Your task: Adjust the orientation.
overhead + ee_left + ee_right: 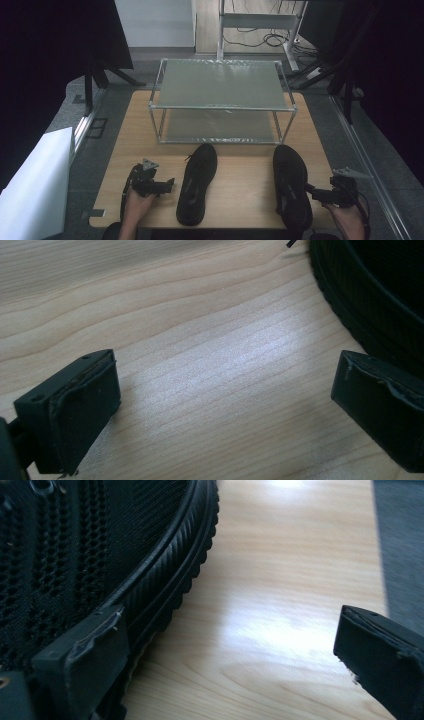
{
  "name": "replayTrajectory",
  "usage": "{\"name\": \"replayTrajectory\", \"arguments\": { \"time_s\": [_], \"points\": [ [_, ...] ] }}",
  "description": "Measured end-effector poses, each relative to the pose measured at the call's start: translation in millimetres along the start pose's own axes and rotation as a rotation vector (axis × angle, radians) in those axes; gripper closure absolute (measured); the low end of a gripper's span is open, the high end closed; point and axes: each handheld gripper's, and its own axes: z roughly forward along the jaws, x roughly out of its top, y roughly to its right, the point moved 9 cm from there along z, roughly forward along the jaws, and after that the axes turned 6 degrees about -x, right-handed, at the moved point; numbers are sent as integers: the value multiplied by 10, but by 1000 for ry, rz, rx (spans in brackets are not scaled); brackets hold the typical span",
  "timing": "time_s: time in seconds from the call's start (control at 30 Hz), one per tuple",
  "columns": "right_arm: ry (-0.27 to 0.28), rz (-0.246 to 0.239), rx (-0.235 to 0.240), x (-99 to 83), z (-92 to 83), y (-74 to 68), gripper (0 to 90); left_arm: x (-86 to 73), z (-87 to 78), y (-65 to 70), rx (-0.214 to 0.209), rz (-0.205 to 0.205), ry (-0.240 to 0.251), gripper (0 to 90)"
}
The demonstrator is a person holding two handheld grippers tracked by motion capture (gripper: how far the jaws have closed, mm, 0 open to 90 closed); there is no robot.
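Black shoes, two [197, 183] [291, 186], flank one wire rack [222, 100]; left gripper [171, 183] and right gripper [311, 189] both spread.

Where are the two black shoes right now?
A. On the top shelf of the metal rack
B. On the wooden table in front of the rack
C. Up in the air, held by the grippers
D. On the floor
B. Both the left shoe and the right shoe lie flat on the wooden table, in front of the metal rack, whose shelves are bare.
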Motion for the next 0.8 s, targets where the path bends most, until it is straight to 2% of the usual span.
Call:
{"name": "replayTrajectory", "arguments": {
  "time_s": [0.03, 0.07, 0.1, 0.17, 0.27, 0.3, 0.4, 0.43, 0.5, 0.53, 0.57, 0.67, 0.8],
  "points": [
    [-20, -3, -23, -60, 67, 23, 119, 7, 6, 7, -6, -6, 4, 0],
    [-20, -3, -23, -60, 67, 23, 119, 7, 6, 7, -6, -6, 4, 0],
    [-34, 4, -25, -112, 149, 23, 123, 12, 6, 10, -9, -5, 6, 0],
    [-63, 9, 16, -159, 225, -30, 86, 12, 6, 10, -12, -6, 6, 0],
    [-62, -1, 27, -150, 251, -84, 84, 12, 7, 9, -15, -8, 6, 0],
    [-65, -16, 35, -136, 266, -145, 80, 10, 9, 13, -16, -8, 4, 0],
    [-65, -13, 53, -125, 292, -212, 77, 8, 9, 20, -16, -5, 3, 0],
    [-65, -10, 70, -113, 324, -279, 68, 8, 10, 25, -19, -6, 3, 0],
    [-65, -12, 77, -105, 339, -316, 66, 9, 11, 27, -19, -7, 2, 0],
    [-63, -20, 91, -79, 377, -402, 62, 9, 14, 31, -22, -9, 1, 0],
    [-63, -20, 91, -79, 377, -402, 62, 8, 15, 33, -24, -11, -1, 0],
    [-56, -28, 113, -30, 444, -547, 58, 10, 18, 45, -29, -16, -2, 0],
    [-51, -34, 116, -7, 469, -603, 59, 9, 7, 47, -30, -18, -2, 0]
  ]
}}
